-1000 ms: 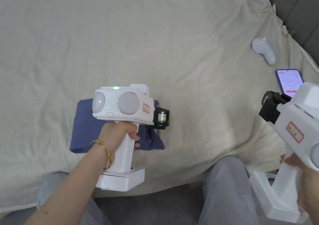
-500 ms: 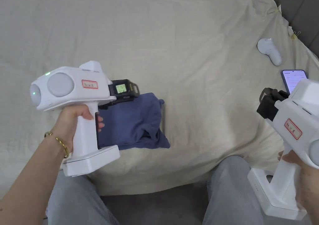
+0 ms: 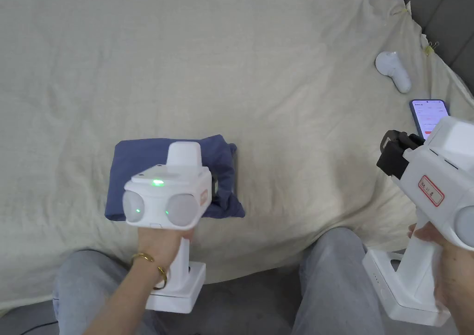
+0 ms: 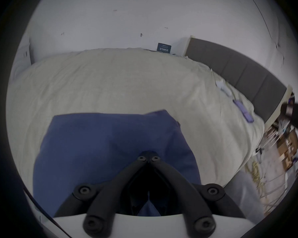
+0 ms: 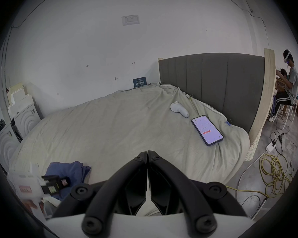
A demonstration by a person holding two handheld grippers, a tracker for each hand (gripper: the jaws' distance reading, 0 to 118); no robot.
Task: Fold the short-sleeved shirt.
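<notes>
your shirt (image 3: 139,173) is already down to a small blue packet, lying flat on the bed (image 3: 277,72) near the front edge, just ahead of your knees. most edges look square, but the right side bunches: a loose lobe of cloth sticks out at the near right corner, prob the last bit that needs tucking or pressing.

left gripper (image 4: 148,157): jaws closed tip to tip, nothing pinched btw them. in the left gripper view the tips sit over the near-middle of the packet, pointing away from you. can't tell if they touch the cloth or hang just above it. closed jaws make sense here, i think: a blunt tip smooths or pats w/o snagging a layer and pulling the fold open.

right gripper (image 5: 147,153): also closed on nothing, held off to your right over the bed edge, well apart from the shirt. looks parked so it stays out of the way while the left works.

phone (image 3: 428,116) w/ lit screen and a white controller (image 3: 392,72) lie far right on the bed, near the headboard (image 5: 213,87), clear of the work area, so no risk of catching them.

judgement: fold is nearly done. what's left is flattening that right-side bunch. cloth is soft and thin, so it'll shift easily; push from the folded edge outward, not against it, or the layers could slide apart.
</notes>
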